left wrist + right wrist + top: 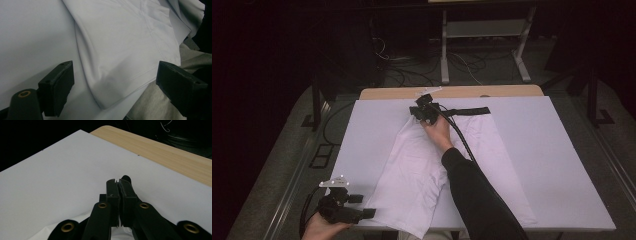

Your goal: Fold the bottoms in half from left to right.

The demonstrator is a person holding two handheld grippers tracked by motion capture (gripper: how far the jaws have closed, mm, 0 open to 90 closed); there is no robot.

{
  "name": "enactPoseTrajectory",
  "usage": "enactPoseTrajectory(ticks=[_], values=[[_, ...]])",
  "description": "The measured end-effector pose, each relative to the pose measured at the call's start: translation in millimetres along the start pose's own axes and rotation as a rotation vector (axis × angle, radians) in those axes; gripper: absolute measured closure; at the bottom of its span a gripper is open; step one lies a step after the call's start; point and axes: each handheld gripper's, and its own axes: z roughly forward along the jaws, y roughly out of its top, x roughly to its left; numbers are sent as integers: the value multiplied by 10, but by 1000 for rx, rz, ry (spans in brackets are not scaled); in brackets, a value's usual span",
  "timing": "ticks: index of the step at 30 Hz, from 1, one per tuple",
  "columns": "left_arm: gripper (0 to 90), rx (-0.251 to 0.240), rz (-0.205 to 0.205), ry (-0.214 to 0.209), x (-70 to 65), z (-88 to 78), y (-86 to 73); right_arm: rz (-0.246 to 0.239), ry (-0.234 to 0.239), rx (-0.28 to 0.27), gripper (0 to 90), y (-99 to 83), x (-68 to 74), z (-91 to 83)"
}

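Observation:
A white garment [412, 165] lies spread lengthwise on the white-covered table [552, 165], and its near end hangs over the front edge. At the garment's far end, my right gripper [420, 112] is shut on the cloth's top edge. In the right gripper view its jaws [119, 182] are pressed together with pale fabric bunched beneath them. My left gripper [363, 206] sits at the table's near left corner, open. In the left gripper view the garment's hemmed corner [120, 45] lies between the wide-apart jaws [115, 70], untouched by the pads.
A strip of bare wooden tabletop [462, 92] shows past the white cover's far edge. A black strap [469, 111] lies beside the right hand. Beyond the table are a metal stand [484, 30] and loose cables on the floor. Grey fabric [150, 105] shows below the front edge.

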Motion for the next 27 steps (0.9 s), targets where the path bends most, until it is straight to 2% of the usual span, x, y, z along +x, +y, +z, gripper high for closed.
enactPoseTrajectory(ticks=[3, 9, 10, 15, 20, 23, 27], values=[[193, 6, -14, -5, 13, -18, -25, -3, -1, 0, 860, -4, -1, -2], [383, 27, -14, -5, 25, -41, -64, -3, -1, -2, 861, -3, -3, -4], [419, 42, -13, -6, 27, -34, -76, -5, 0, -1, 861, -6, 0, 0], [585, 56, 3, 17, 8, -14, -84, -8, 2, -2, 861, -12, 3, 8], [741, 60, 5, 43, 17, -13, -88, -11, 2, -2, 861, -12, 4, 3], [836, 55, 3, 36, 30, -11, -92, -10, 4, -3, 860, -13, 2, -7], [861, 52, -3, 14, 43, -18, -80, -14, 4, -6, 860, -21, -3, -15]])
